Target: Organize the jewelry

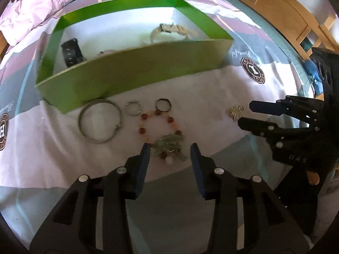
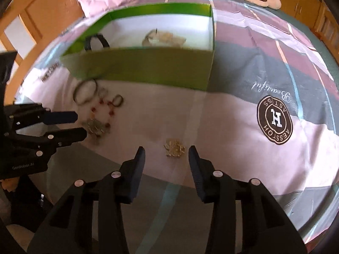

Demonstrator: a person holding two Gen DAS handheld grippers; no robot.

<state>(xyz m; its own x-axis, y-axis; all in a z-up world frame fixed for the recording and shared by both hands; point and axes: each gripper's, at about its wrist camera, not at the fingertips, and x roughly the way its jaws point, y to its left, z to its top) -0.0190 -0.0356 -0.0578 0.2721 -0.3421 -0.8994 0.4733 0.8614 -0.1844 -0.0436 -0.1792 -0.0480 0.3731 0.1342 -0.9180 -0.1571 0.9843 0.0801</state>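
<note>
On the patterned bedspread in front of the green box, I have my left gripper parted over the beaded bracelet, gripping nothing. My right gripper stands equally parted around the small gold brooch, pads clear of it. The left view alone resolves the silver bangle and two rings beside the bracelet; the right view blurs them. Both show a black watch and a beige strap inside the box
</note>
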